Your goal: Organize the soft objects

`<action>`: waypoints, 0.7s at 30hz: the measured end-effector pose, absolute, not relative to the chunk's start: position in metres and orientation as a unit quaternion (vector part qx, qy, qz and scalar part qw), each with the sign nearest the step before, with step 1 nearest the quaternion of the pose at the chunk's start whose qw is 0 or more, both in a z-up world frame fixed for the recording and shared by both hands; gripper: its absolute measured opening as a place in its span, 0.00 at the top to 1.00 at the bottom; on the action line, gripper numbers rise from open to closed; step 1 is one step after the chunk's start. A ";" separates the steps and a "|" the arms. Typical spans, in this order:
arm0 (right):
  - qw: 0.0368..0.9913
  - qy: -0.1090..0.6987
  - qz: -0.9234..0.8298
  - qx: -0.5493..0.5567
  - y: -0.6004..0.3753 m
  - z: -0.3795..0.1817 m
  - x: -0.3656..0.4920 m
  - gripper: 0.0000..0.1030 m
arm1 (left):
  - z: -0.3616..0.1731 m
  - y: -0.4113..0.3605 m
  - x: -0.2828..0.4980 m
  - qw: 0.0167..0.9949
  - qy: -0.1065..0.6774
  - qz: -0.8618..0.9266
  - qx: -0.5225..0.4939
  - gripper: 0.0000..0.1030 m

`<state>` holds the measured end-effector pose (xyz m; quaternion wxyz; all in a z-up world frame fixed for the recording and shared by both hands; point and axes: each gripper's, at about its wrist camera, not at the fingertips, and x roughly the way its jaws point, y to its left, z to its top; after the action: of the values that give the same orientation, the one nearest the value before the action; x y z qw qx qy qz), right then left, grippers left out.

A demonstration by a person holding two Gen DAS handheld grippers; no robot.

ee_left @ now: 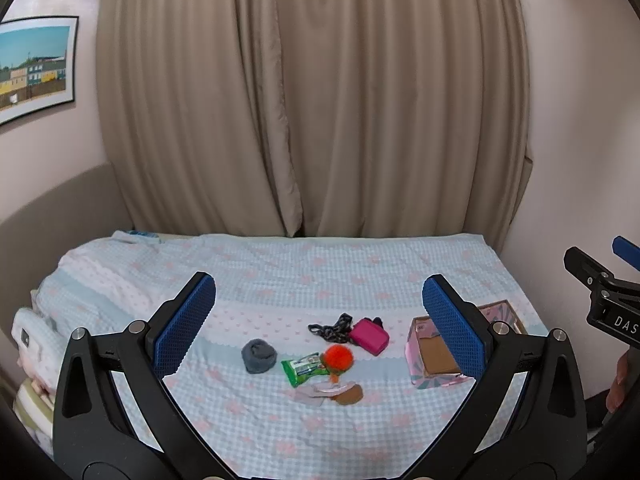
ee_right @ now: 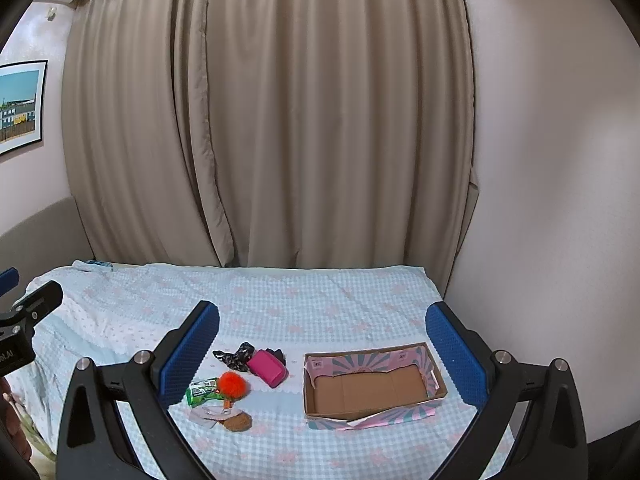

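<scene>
Holding both grippers, left gripper and right gripper, wide apart and empty above the bed, we see the cardboard box empty; soft objects lie beside it, unsorted.

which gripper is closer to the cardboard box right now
Right. The box lies just ahead of the right gripper, between its open fingers in that view. The left gripper faces the pile of small items, with the box off to its right.
</scene>
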<state>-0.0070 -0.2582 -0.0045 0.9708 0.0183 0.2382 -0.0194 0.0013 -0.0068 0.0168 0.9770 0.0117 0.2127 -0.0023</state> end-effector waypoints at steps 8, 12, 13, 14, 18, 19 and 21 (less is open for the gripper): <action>0.971 0.237 -0.020 0.015 -0.256 -0.005 -0.007 0.00 | 0.018 -0.006 0.005 0.977 0.213 -0.003 0.009 0.00; 0.971 0.239 -0.019 0.020 -0.256 -0.006 -0.007 0.00 | 0.018 -0.006 0.004 0.977 0.212 -0.003 0.008 0.00; 0.971 0.239 -0.019 0.020 -0.256 -0.007 -0.006 0.00 | 0.018 -0.006 0.004 0.977 0.212 -0.003 0.008 0.00; 0.971 0.239 -0.020 0.020 -0.257 -0.006 -0.005 0.00 | 0.018 -0.006 0.004 0.977 0.212 -0.003 0.008 0.00; 0.971 0.239 -0.020 0.020 -0.257 -0.006 -0.006 0.00 | 0.018 -0.007 0.004 0.977 0.212 -0.004 0.008 0.00; 0.971 0.239 -0.021 0.021 -0.257 -0.006 -0.006 0.00 | 0.018 -0.008 0.004 0.977 0.212 -0.005 0.008 0.00; 0.971 0.239 -0.021 0.021 -0.257 -0.006 -0.005 0.00 | 0.018 -0.009 0.004 0.977 0.212 -0.006 0.009 0.00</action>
<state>-0.0053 -0.2572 -0.0065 0.9706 0.0210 0.2387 -0.0213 0.0041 -0.0085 0.0181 0.9771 0.0092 0.2123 -0.0064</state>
